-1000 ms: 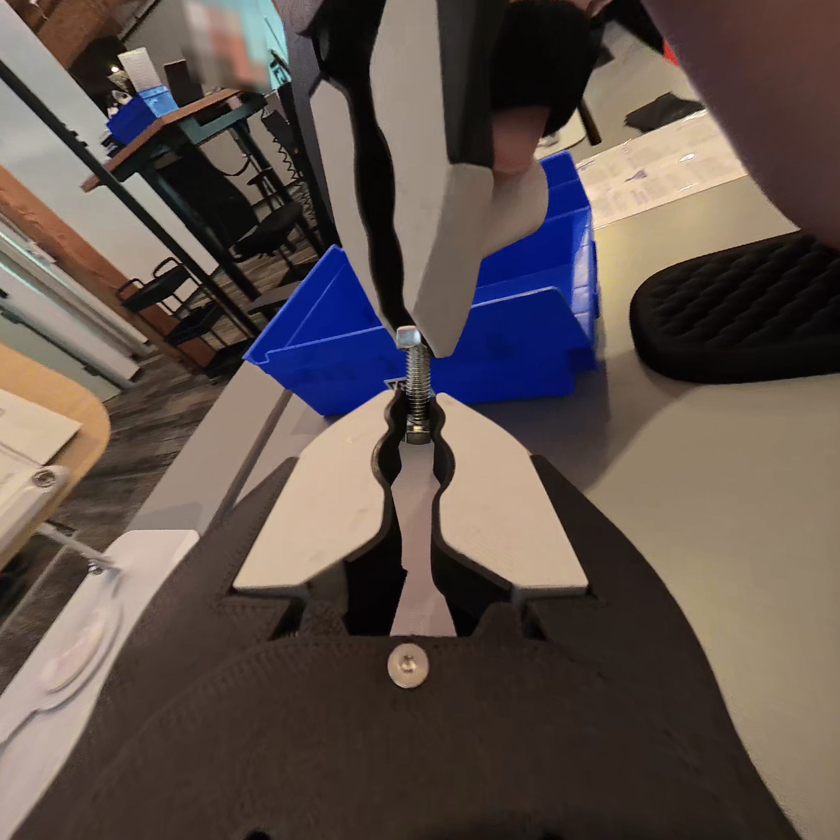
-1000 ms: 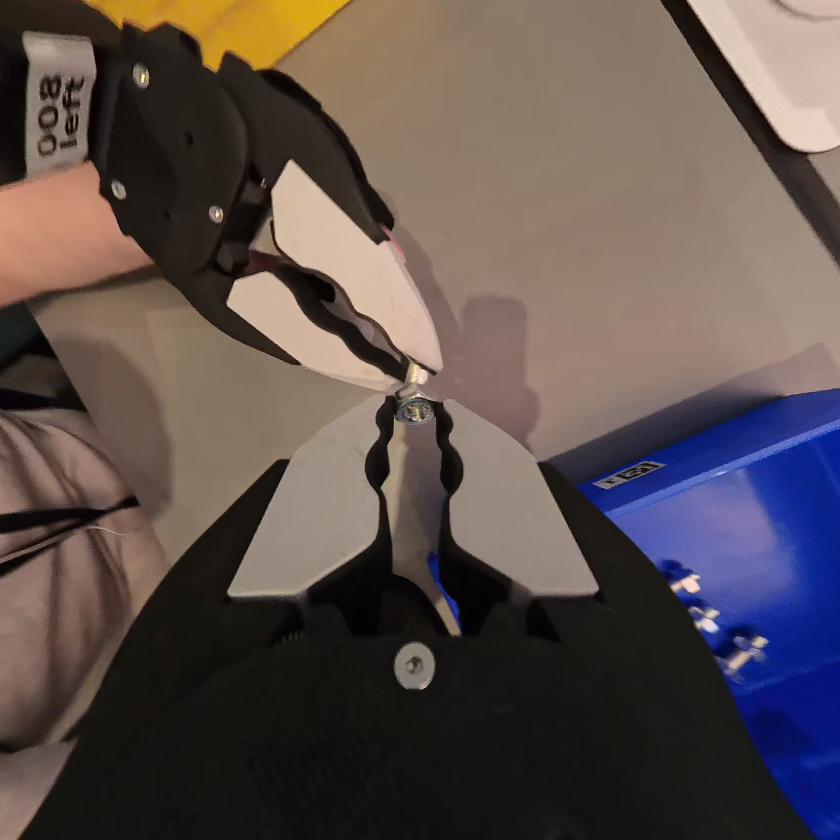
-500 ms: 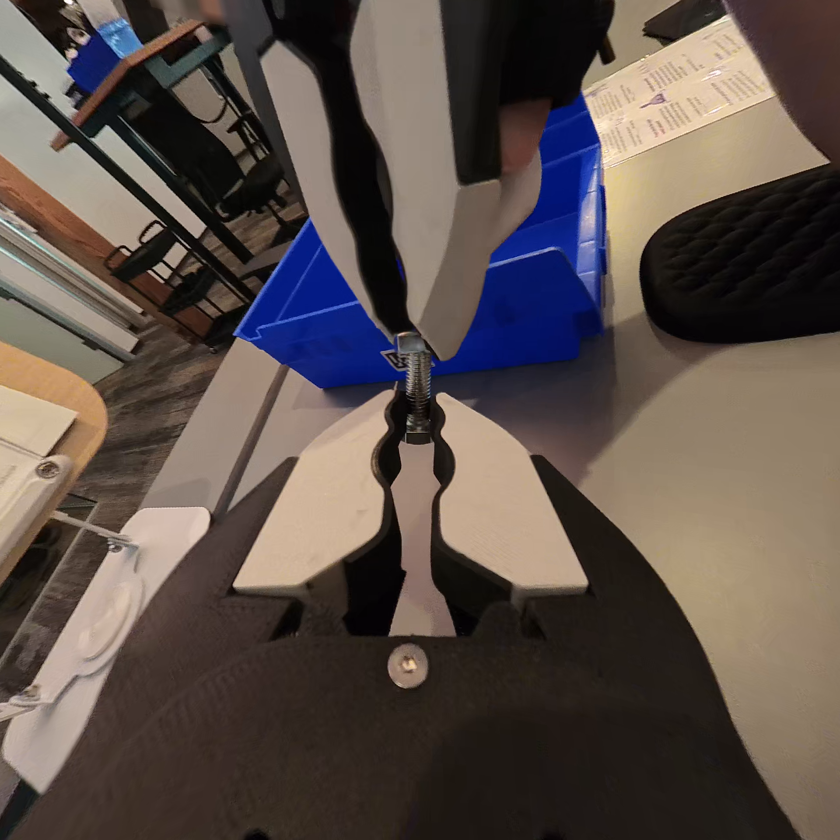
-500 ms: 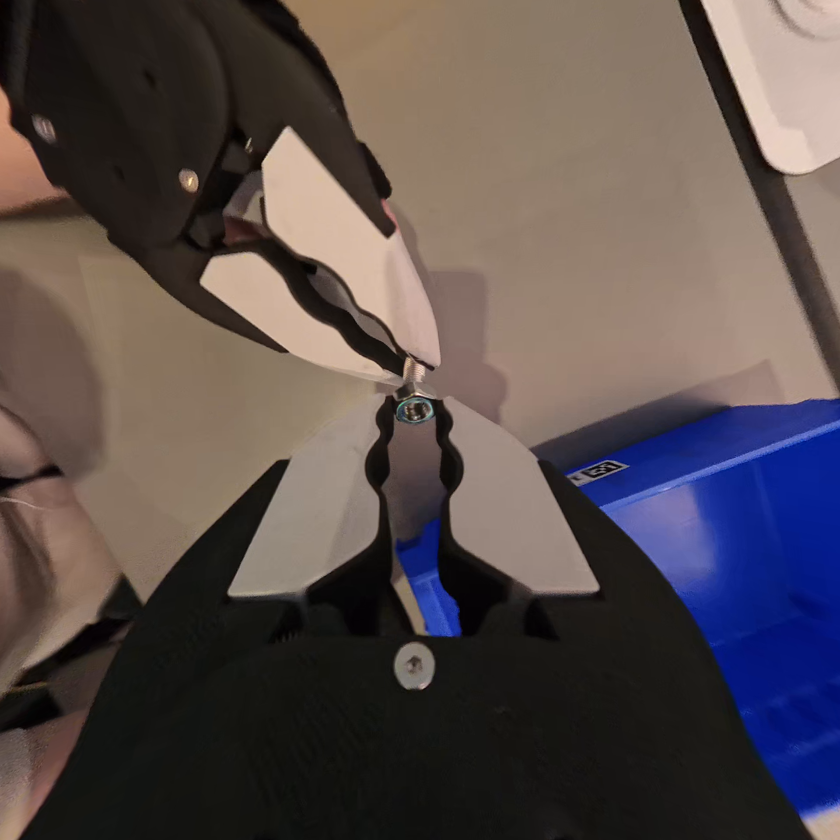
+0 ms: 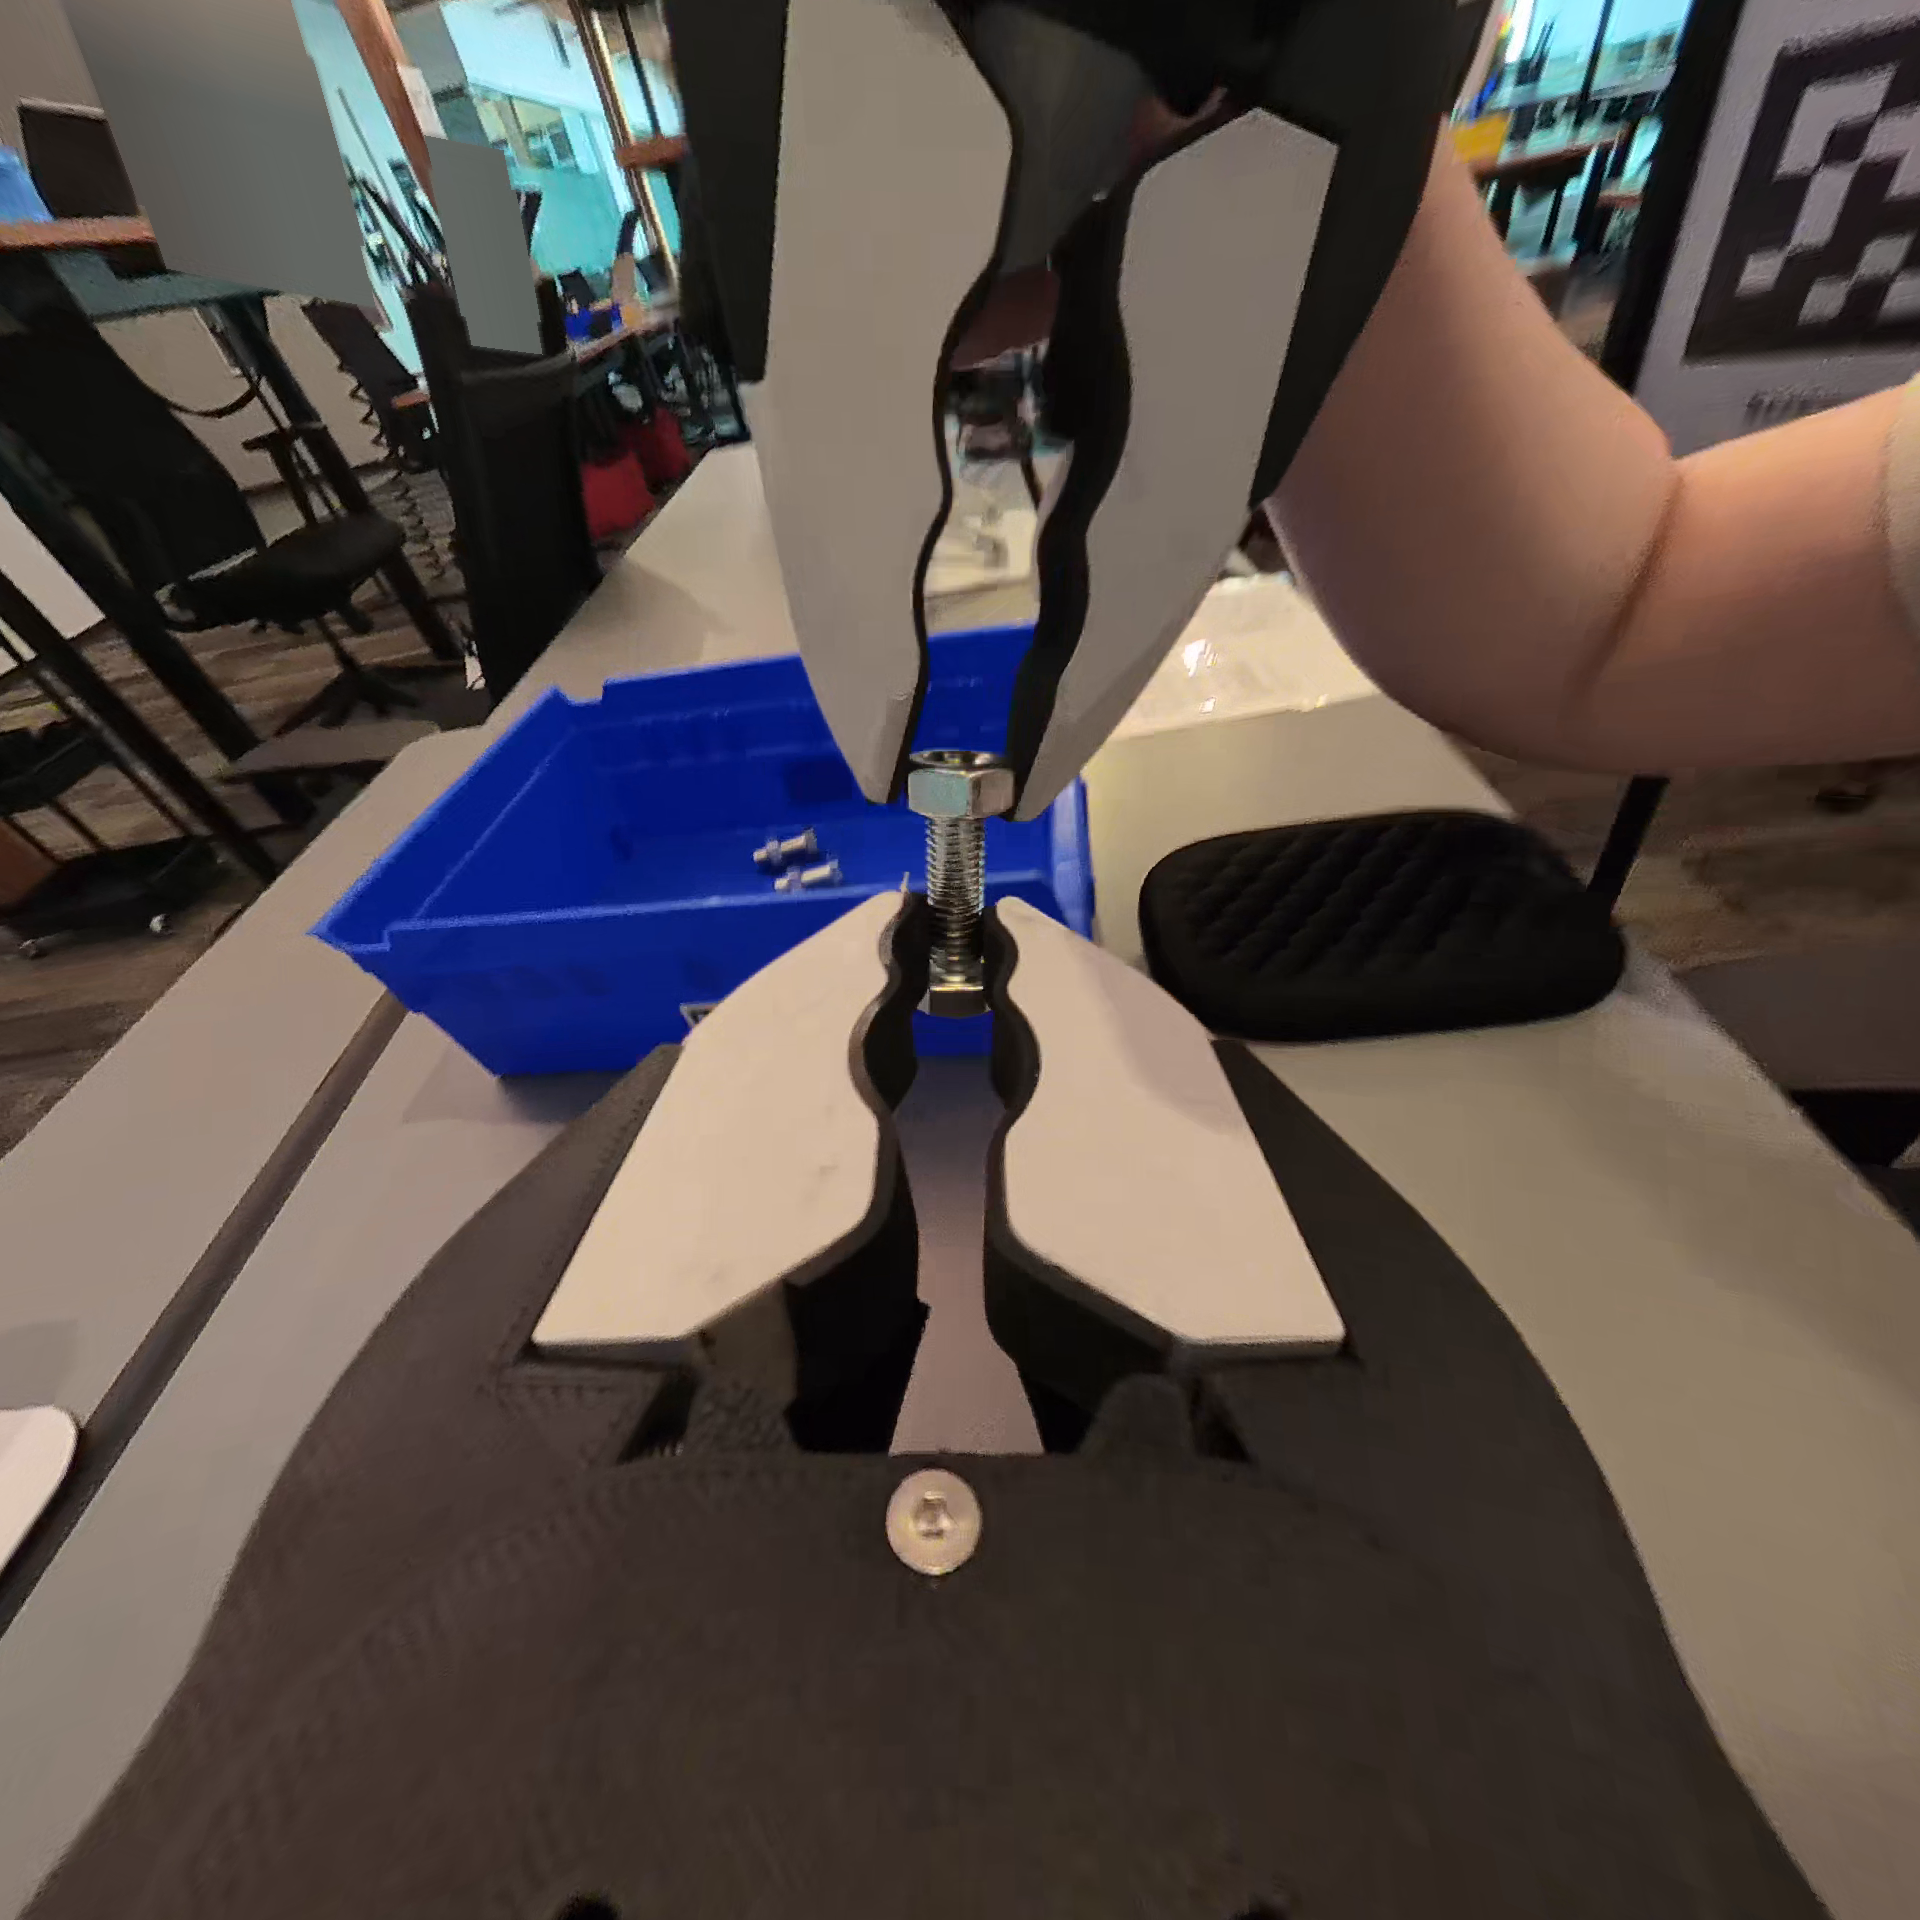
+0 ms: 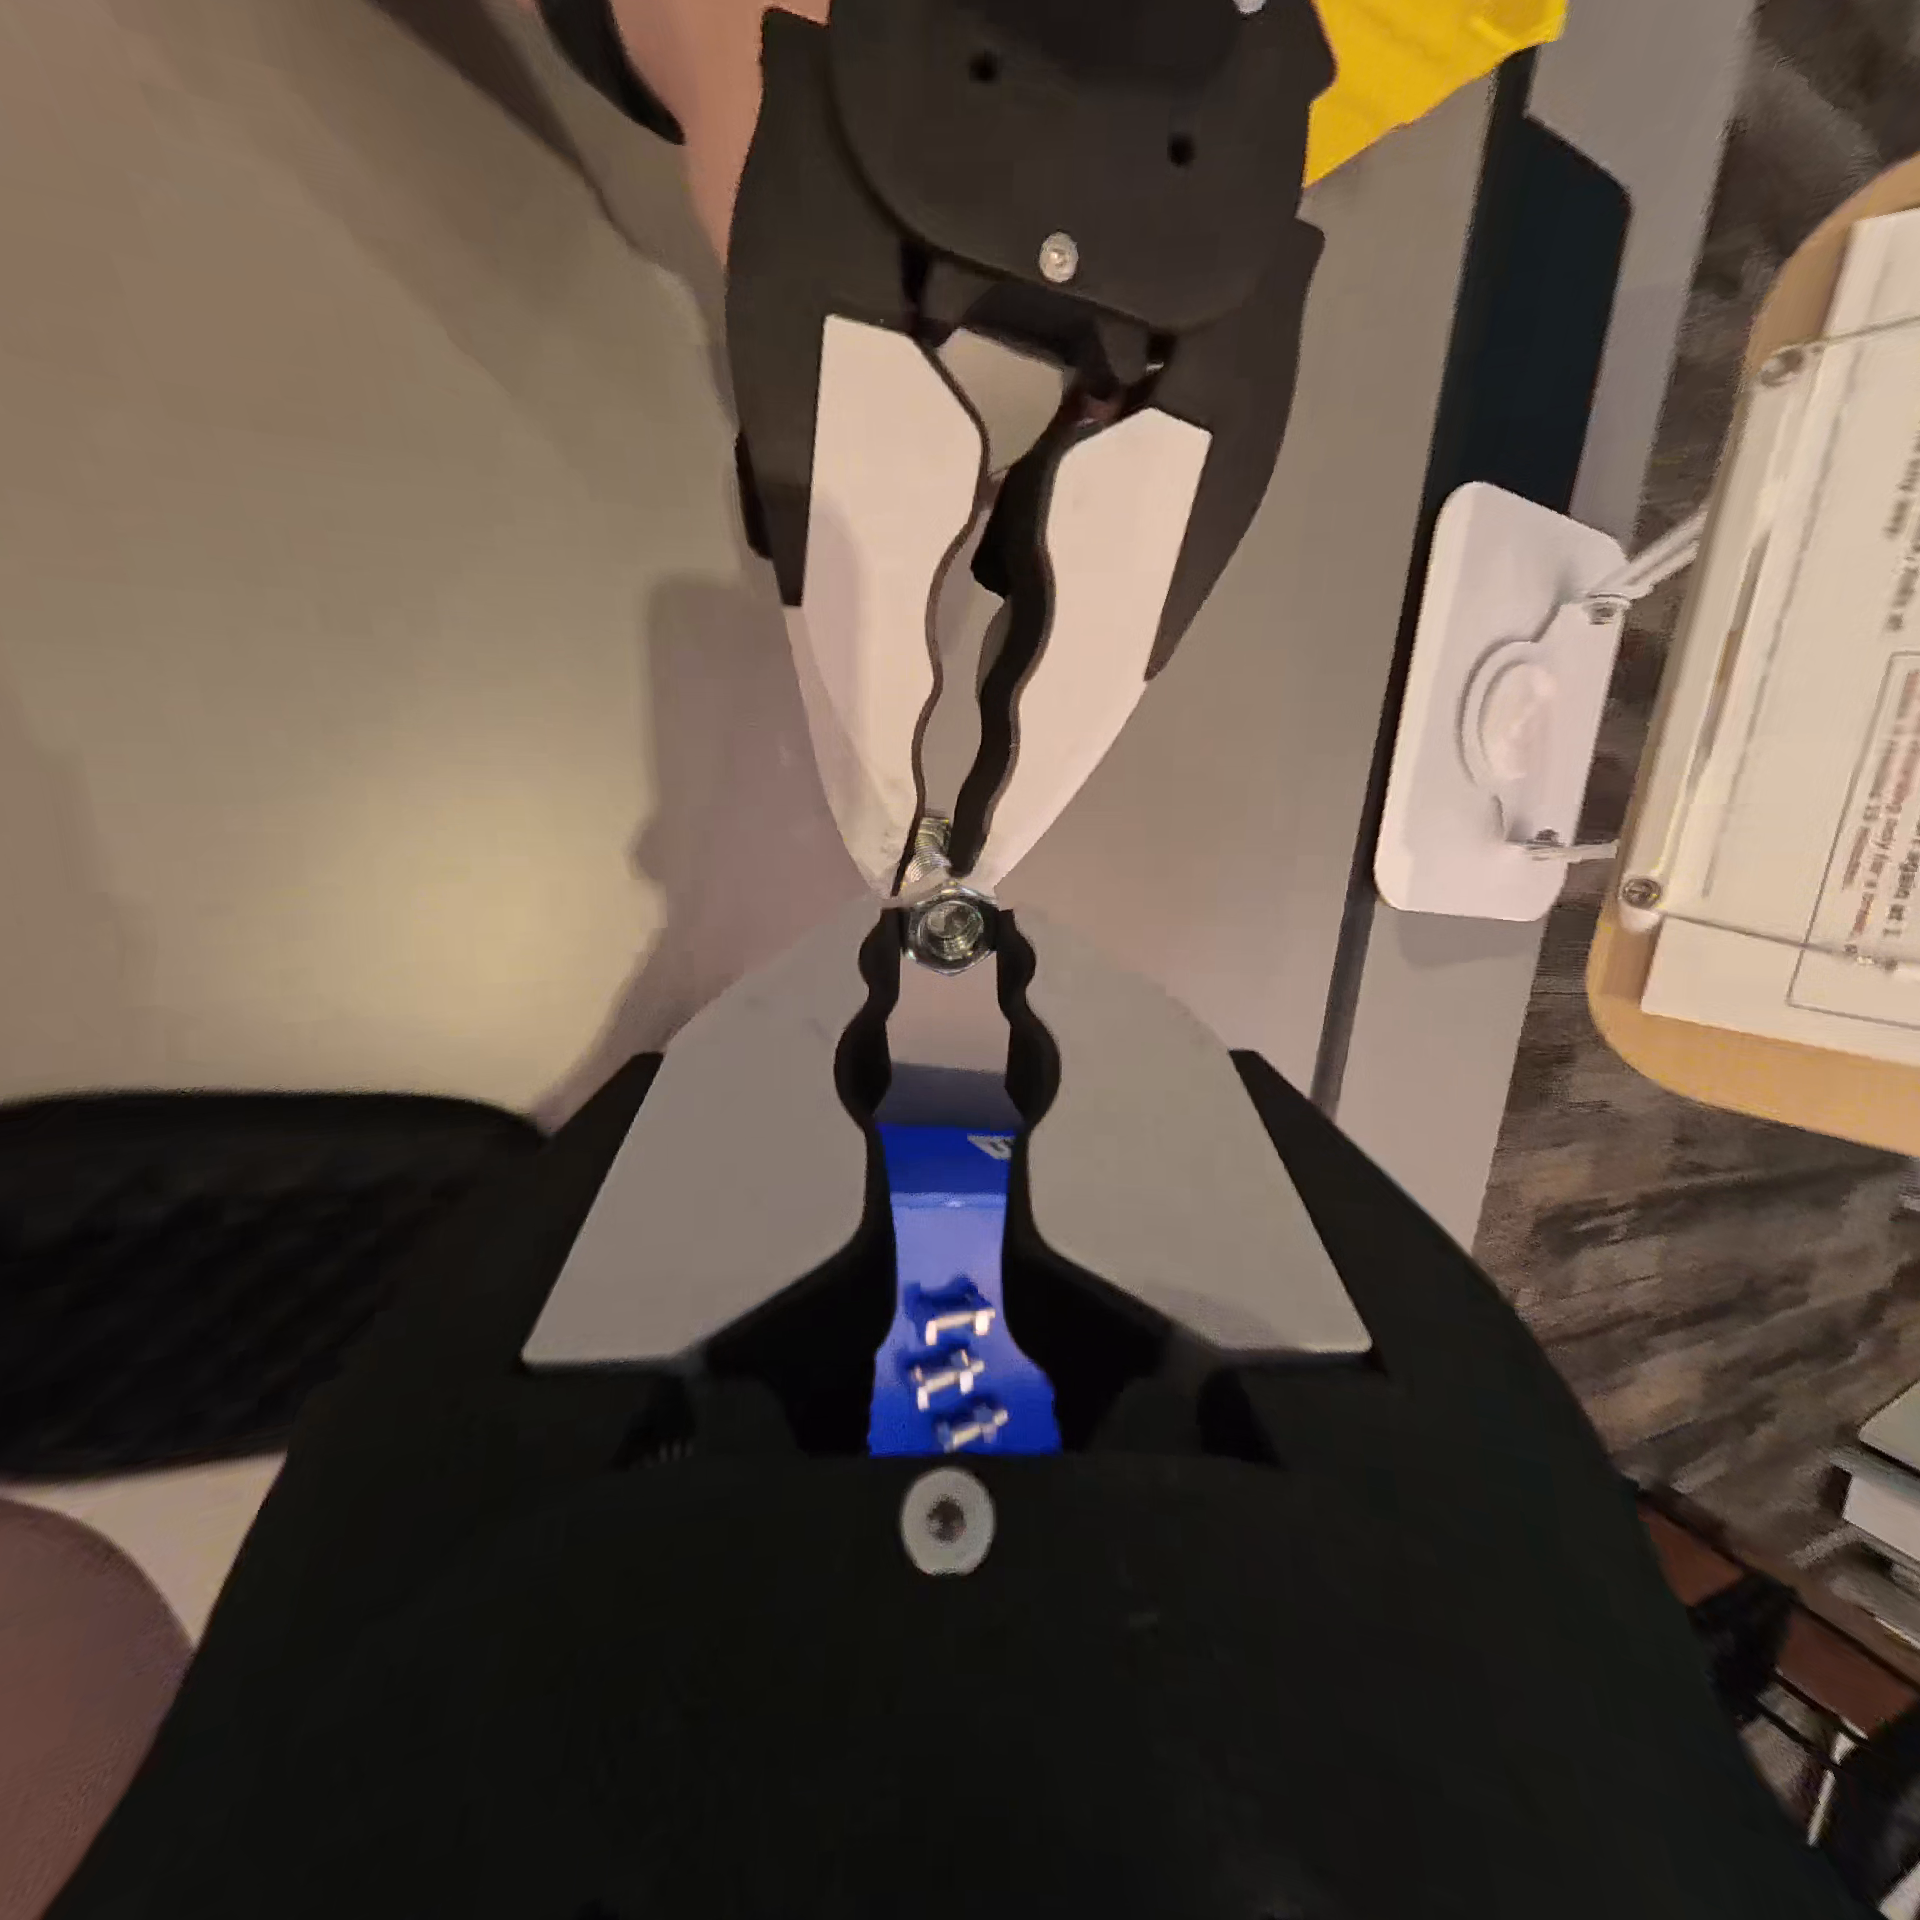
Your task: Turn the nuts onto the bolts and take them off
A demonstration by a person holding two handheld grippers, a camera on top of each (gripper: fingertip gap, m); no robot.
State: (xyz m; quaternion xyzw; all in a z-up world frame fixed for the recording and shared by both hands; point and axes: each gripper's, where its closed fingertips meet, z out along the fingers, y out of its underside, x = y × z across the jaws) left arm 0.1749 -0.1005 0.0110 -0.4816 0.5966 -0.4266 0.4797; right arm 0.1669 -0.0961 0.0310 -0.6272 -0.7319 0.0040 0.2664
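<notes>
A silver bolt (image 5: 953, 883) stands upright between my two grippers, above the grey table (image 5: 1558, 1299). My left gripper (image 5: 951, 920) is shut on its lower end, where a hex part sits between the notched tips. My right gripper (image 5: 956, 798) comes down from above and is shut on the hex nut (image 5: 958, 795) at the bolt's top end. In the right wrist view the right gripper (image 6: 945, 920) pinches the nut (image 6: 945, 925) face on, with the bolt's end in its hole. The left gripper (image 6: 935, 883) meets it from the far side.
A blue bin (image 5: 582, 935) lies just behind the bolt with a few spare bolts (image 5: 795, 862) in it; it also shows between the right fingers (image 6: 940, 1195). A black mesh pad (image 5: 1382, 925) lies to the right. A white mount (image 6: 1496, 717) sits by the table edge. Less than 4 cm separates the two grippers' tips.
The right gripper has turned around the bolt's axis with the nut, from edge-on to face-on in the left view. Both views have swung. Both grips have held.
</notes>
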